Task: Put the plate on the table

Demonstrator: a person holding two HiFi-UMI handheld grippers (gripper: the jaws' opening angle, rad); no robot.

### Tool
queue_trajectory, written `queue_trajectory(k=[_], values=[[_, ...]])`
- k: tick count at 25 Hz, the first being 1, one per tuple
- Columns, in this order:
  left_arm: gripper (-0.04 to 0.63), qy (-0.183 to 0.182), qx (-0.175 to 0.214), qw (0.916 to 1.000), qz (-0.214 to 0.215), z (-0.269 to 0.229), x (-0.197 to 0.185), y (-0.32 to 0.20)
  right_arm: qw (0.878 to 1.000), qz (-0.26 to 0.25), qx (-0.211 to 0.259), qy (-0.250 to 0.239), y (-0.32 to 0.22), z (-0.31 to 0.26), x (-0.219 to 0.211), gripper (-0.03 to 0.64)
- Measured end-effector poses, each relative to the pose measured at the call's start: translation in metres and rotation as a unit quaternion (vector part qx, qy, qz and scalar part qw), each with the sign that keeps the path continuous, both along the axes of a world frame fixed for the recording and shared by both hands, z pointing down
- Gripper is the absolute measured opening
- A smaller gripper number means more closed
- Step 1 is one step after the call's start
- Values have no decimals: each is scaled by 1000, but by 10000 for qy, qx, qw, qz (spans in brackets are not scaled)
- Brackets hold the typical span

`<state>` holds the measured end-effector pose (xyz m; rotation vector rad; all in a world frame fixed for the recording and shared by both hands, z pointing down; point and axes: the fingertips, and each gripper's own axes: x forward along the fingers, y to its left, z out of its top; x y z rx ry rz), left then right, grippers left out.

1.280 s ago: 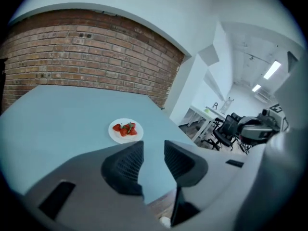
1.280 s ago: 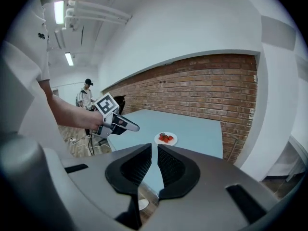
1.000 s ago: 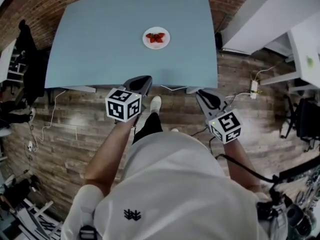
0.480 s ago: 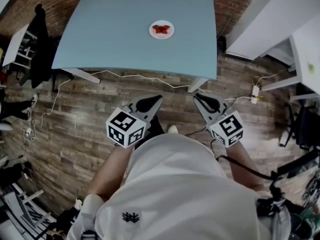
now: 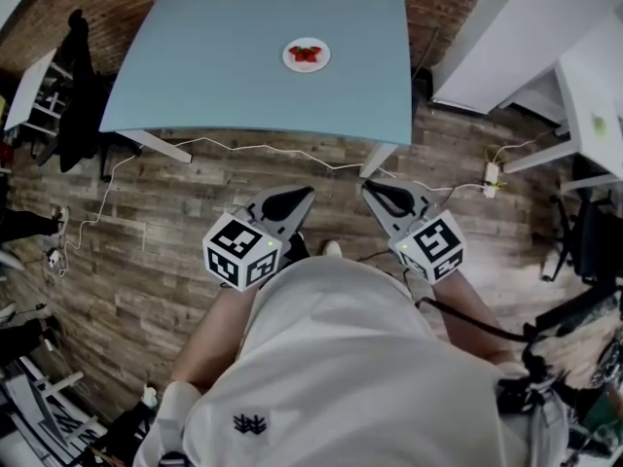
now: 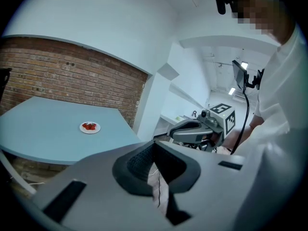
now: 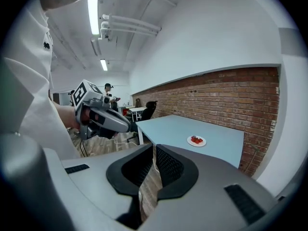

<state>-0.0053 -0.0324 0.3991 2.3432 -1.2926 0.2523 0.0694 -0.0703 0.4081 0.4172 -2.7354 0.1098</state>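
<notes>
Well out on the blue bench [image 5: 195, 76], about the middle: small round white plate [image 5: 307, 54] with red fruit [image 5: 307, 53] on top. Bare bench all round, edges well apart from it. Wide wood floor [image 5: 146, 222] between near edge and both grippers. Only in head view: white cable [image 5: 277, 151]. Only in right gripper view: far person [image 7: 109, 88] by desks [image 7: 129, 110]. Left gripper [image 5: 297, 196] jaws pressed together, empty. Right gripper [image 5: 374, 190] jaws too.
</notes>
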Motion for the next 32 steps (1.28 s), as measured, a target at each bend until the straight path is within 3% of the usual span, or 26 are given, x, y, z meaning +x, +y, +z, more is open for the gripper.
queue_trajectory(k=[10,20,27,32], values=[[2,-57,-123,9999,19,8,13,18,9999,-131,16,91,16,4,5,14],[2,-111,-230,9995,208,12,15,10,9999,118,-89,46,9,7,10,9],[2,2,-217,9998,37,17,-24,-3,9995,168,-72,271,-4,16,-7,9],[2,-185,-241,9995,-71,19,-66,-15,9997,-11,-10,250,-18,13,-50,9]])
